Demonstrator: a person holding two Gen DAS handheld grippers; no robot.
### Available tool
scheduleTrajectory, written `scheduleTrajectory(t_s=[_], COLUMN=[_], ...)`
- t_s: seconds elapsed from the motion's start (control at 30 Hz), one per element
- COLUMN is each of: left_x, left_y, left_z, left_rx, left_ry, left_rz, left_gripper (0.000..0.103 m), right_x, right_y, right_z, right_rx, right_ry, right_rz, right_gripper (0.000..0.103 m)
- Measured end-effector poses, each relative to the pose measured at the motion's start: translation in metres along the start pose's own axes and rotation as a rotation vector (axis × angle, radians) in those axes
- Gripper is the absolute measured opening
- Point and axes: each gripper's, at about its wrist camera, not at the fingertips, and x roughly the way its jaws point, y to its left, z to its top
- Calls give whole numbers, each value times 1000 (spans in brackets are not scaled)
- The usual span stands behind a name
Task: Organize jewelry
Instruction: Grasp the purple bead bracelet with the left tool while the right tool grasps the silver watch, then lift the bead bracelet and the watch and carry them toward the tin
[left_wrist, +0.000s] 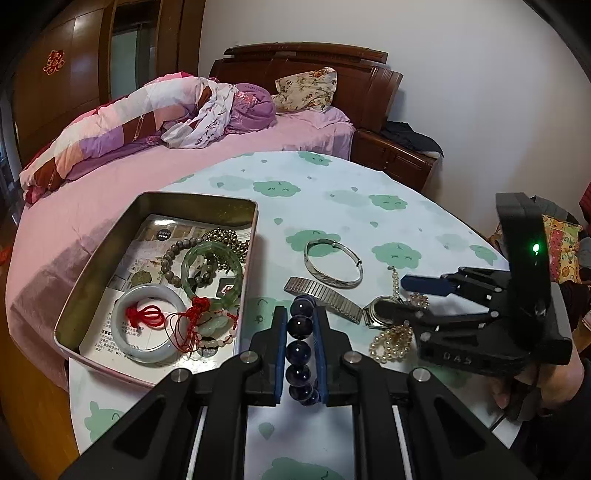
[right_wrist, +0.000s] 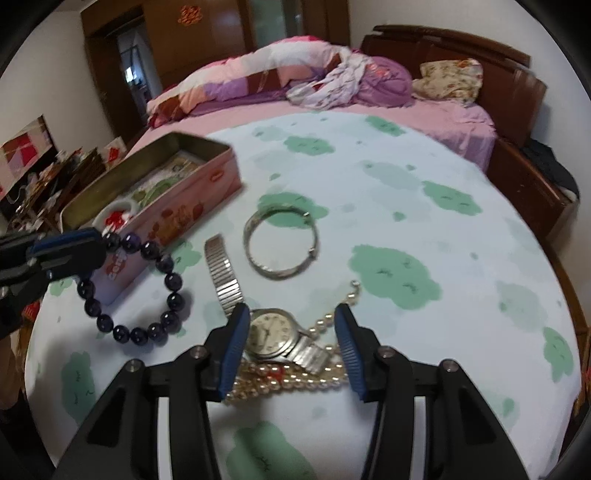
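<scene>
Two tongs: left tongs (left_wrist: 300, 345) clamp bead bracelet (right_wrist: 137, 287), floppy, slippery; right tongs (right_wrist: 289, 349) half-wide round watch (right_wrist: 271, 329); grip rigid case.

Beyond my table's cloud-print cloth (left_wrist: 332, 192) I see a bed with a pink sheet (left_wrist: 110, 206), a rumpled patchwork quilt (left_wrist: 122, 122) and a floral pillow (left_wrist: 306, 90) against the dark wooden headboard (left_wrist: 369, 88). A brown wardrobe (left_wrist: 55, 74) stands behind it.

A cloud-print table (right_wrist: 406, 177) bears a tin (right_wrist: 207, 184), bangle (right_wrist: 258, 258), watch (right_wrist: 273, 328), pearls (right_wrist: 291, 384).
</scene>
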Motion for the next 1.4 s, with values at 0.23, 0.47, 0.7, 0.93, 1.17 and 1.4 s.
scheduleTrajectory(t_s=[0.23,0.47,0.7,0.93,1.17,1.4], left_x=[4,3,5,13,15,17], left_y=[6,7,7,10,10,10], left_z=[0,0,0,5,10,8], left_rx=[-15,-17,-9,-21,-15,-14], left_ry=[8,8,14,19,21,29], left_rz=[-9,-12,-9,-8,-15,-20], left_gripper=[13,13,13,13,13,13], right_x=[0,-1,2,6,9,7], right_y=[9,17,19,23,16,17], right_z=[-10,-13,-2,0,-5,-6], right_rx=[-82,-119,-136,-186,-179,-173], right_ry=[59,77,55,54,81,92], right_rz=[25,-5,13,16,24,21], right_gripper=[51,45,47,48,53,45])
